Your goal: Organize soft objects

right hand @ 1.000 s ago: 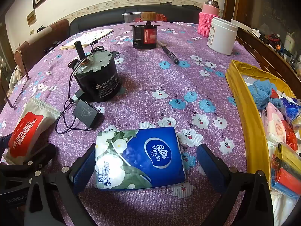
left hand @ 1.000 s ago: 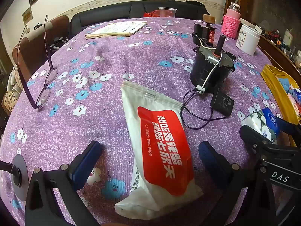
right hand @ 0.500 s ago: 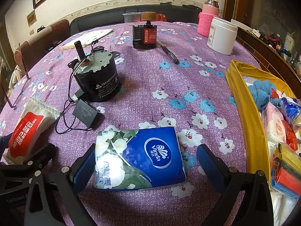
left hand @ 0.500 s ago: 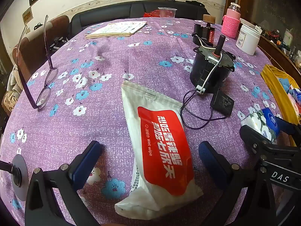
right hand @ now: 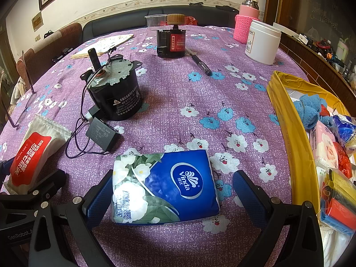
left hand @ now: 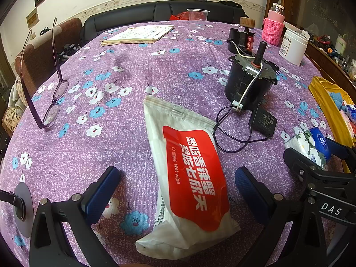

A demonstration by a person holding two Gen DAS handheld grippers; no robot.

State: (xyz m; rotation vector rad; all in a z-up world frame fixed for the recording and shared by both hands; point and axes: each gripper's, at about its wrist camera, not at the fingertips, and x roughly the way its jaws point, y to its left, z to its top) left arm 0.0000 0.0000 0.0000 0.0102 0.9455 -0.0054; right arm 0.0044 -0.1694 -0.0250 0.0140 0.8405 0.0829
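On the worktop [right hand: 178,93]: one wet-wipe pack [left hand: 189,178], one blue tissue pack [right hand: 164,187], two black motors [right hand: 113,93] [right hand: 171,44], one capacitor block [right hand: 101,133], one pen [right hand: 200,62], one pair of spectacles [left hand: 53,102], one booklet [left hand: 138,35], one white jar [right hand: 262,42], one pink-sleeved bottle [right hand: 244,29], one clear cup [left hand: 198,17]. One yellow bin [right hand: 291,133] at right; contents not countable.

the blue tissue pack [right hand: 165,187] carries the brand "vinda" in a white oval, with chinese characters along its floral side. the wet wipe pack [left hand: 189,178] carries large white chinese characters and the words "wet wipe" on its red panel. the right gripper [left hand: 329,209] body reads "das". the left gripper [right hand: 20,231] body reads "genrobot". the black motor [right hand: 118,95] label shows "60 ktyz"; smaller print is unreadable.
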